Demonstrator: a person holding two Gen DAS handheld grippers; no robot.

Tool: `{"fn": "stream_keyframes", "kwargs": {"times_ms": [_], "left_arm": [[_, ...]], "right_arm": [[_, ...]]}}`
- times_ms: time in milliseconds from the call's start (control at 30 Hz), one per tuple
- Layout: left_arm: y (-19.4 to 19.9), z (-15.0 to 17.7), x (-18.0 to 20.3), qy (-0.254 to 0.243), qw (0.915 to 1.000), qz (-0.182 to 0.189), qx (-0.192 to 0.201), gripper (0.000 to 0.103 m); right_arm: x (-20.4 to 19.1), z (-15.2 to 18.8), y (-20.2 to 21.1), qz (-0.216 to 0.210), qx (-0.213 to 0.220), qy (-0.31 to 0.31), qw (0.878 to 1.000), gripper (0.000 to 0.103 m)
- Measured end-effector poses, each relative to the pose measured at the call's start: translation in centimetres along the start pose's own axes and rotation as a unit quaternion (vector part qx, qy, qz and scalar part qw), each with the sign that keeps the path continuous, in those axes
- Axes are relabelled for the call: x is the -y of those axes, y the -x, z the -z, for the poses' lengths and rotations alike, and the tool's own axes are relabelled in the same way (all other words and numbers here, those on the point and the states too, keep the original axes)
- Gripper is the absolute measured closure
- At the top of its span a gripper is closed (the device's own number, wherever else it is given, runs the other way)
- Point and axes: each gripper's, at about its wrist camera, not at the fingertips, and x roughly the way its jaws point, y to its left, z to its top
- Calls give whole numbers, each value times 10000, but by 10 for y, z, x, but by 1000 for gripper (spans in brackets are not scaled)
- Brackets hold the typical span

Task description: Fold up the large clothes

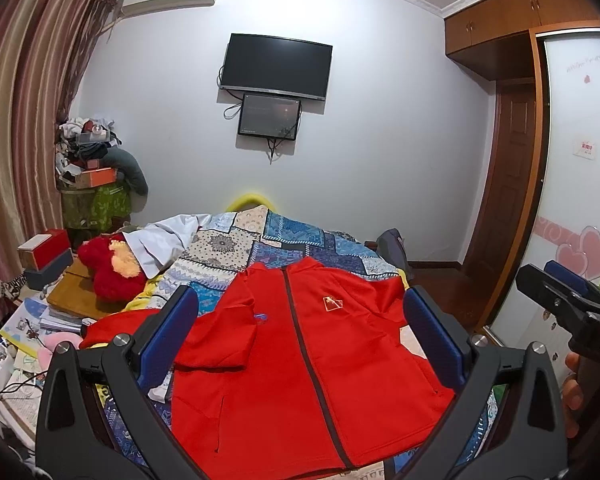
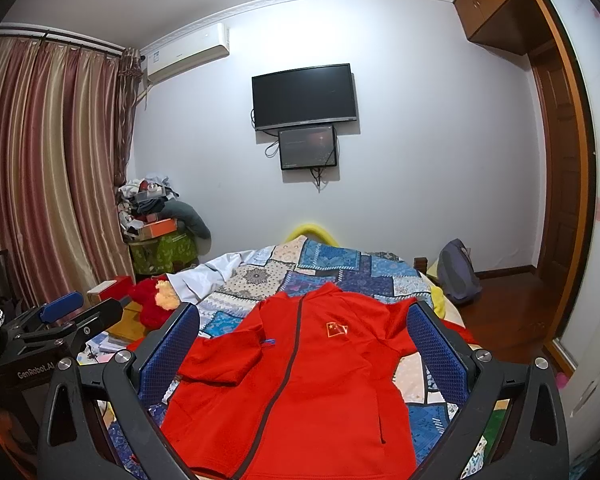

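Observation:
A red zip-up jacket (image 1: 300, 360) lies front-up on the patchwork bedspread (image 1: 260, 240), collar toward the far wall. A small flag badge (image 2: 336, 329) sits on its chest. One sleeve (image 1: 220, 340) is folded across the front on the left side; the other sleeve (image 2: 396, 320) stretches out to the right. My left gripper (image 1: 300, 320) hovers above the jacket, open, nothing between its blue pads. My right gripper (image 2: 302, 334) also stands open over the jacket (image 2: 292, 392). Each gripper appears at the edge of the other's view: the right one (image 1: 560, 300), the left one (image 2: 72, 316).
A red plush toy (image 1: 108, 276) and a white garment (image 1: 160, 248) lie at the bed's far left. Books, boxes and papers (image 1: 52, 304) crowd the left side. A grey backpack (image 2: 456, 272) sits on the floor right of the bed. A wardrobe (image 1: 572, 208) stands right.

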Motion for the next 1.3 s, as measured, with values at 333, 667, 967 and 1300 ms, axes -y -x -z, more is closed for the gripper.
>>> {"fn": "stream_keyframes", "kwargs": {"times_ms": [333,667,967,1300], "left_arm": [[-1,-1,1,1,10000,14,14,0],[-4,0,0,81,10000,-2,25,0],[-17,-2,-9,79,9999,-150,-18,0],[-85,-7,-39,6,9980,-575,-258,0]], "right_arm": [[-3,-3,1,7,14,13,10000,0],[-2,-2,1,5,17,8,10000,0],[-6,-3,-17,-5,-94,48,9999,0],[-4,-1,-102,-260,-703,54,9972,0]]}}
